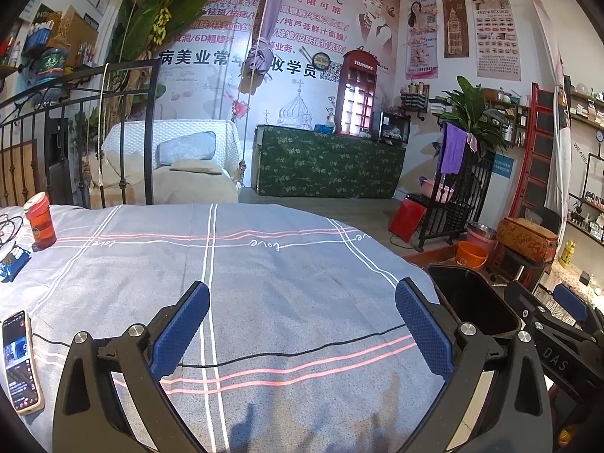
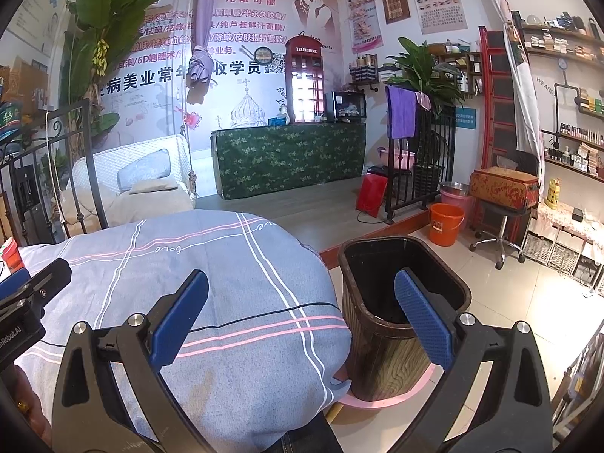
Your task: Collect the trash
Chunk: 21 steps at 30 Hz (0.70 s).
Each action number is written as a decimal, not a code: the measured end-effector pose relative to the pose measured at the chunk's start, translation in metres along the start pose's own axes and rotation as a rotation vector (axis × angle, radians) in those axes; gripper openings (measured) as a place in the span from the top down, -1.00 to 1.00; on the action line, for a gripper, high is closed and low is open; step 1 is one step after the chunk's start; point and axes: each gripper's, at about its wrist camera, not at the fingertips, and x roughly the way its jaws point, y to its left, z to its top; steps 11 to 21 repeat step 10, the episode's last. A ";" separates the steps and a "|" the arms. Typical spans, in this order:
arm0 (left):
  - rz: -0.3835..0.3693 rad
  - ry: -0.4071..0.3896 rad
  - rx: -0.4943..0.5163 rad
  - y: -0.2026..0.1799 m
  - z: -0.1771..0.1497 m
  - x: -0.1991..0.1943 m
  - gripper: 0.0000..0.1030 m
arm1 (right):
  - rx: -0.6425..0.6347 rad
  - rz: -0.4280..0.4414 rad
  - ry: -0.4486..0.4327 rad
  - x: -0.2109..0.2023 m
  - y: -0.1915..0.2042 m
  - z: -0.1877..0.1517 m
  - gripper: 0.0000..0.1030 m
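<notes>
My left gripper (image 1: pixel 302 324) is open and empty above the grey striped bedsheet (image 1: pixel 264 264). A red cup with a white lid (image 1: pixel 39 221) stands at the sheet's far left, with a blue snack packet (image 1: pixel 13 262) just in front of it. My right gripper (image 2: pixel 302 321) is open and empty, straddling the bed's right edge and a dark brown trash bin (image 2: pixel 400 302) on the floor. The bin also shows in the left wrist view (image 1: pixel 472 294), with the right gripper (image 1: pixel 566 313) beside it. The bin's inside looks dark.
A phone (image 1: pixel 20 358) lies at the sheet's left edge, and a black cable (image 1: pixel 302 351) runs across the sheet. A black iron bed frame (image 1: pixel 75 132) stands at the far left. An orange bucket (image 2: pixel 445 224), a stool and shelves are on the right.
</notes>
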 end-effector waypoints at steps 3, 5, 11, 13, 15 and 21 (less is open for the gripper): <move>0.001 0.008 0.004 -0.001 0.000 0.002 -0.89 | 0.003 -0.002 -0.004 -0.001 0.001 0.000 -0.89; 0.002 0.010 0.004 -0.001 0.000 0.002 -0.89 | 0.005 -0.001 0.000 -0.002 0.000 -0.001 -0.89; 0.002 0.016 0.005 -0.005 0.000 0.002 -0.89 | 0.008 -0.002 0.004 0.000 0.001 0.001 -0.89; 0.002 0.016 0.005 -0.005 0.000 0.002 -0.89 | 0.008 -0.002 0.004 0.000 0.001 0.001 -0.89; 0.002 0.016 0.005 -0.005 0.000 0.002 -0.89 | 0.008 -0.002 0.004 0.000 0.001 0.001 -0.89; 0.002 0.016 0.005 -0.005 0.000 0.002 -0.89 | 0.008 -0.002 0.004 0.000 0.001 0.001 -0.89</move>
